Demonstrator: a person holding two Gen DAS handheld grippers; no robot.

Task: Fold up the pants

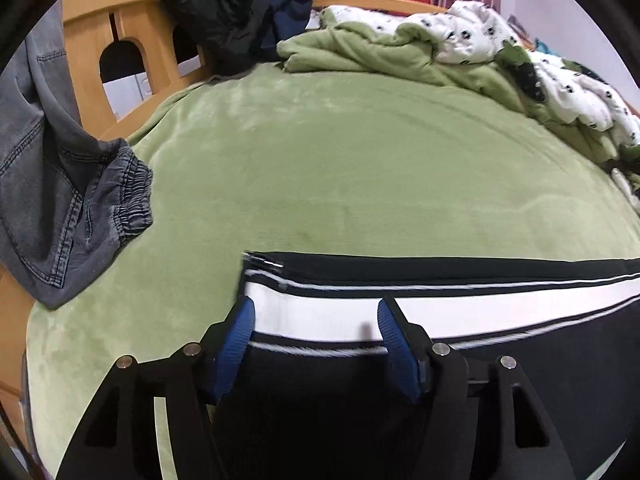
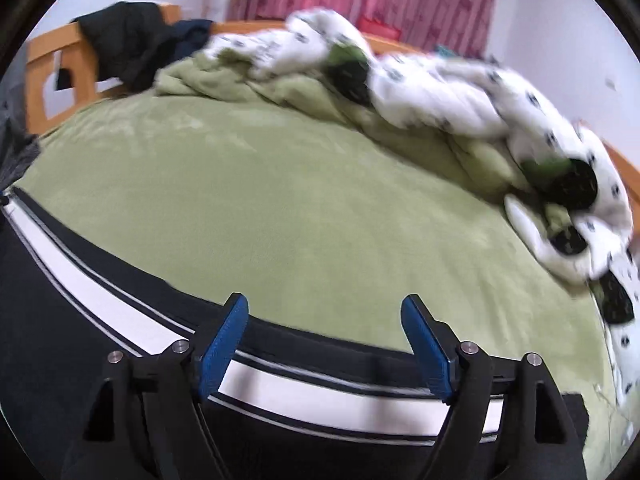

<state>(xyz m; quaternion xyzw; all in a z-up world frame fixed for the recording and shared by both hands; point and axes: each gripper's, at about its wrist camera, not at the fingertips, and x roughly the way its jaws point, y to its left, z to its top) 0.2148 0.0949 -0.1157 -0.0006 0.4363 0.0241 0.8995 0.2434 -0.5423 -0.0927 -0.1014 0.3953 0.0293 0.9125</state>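
Black pants [image 1: 500, 276] with a broad white side stripe lie flat along the near edge of a green bed cover [image 1: 340, 168]. My left gripper [image 1: 314, 314] is open, its blue pads [image 1: 240, 328] over the stripe near the pants' left end. In the right wrist view the same pants [image 2: 120, 312] run from the left edge to the lower right. My right gripper [image 2: 324, 312] is open above the pants' far edge, with the stripe below the fingers. Neither gripper holds anything.
Grey denim jeans [image 1: 60, 184] hang at the left over the wooden bed frame [image 1: 132, 32]. Dark clothes [image 1: 216, 12] drape the headboard. A crumpled green and white spotted quilt [image 1: 480, 48] lies along the far right; it also shows in the right wrist view [image 2: 440, 92].
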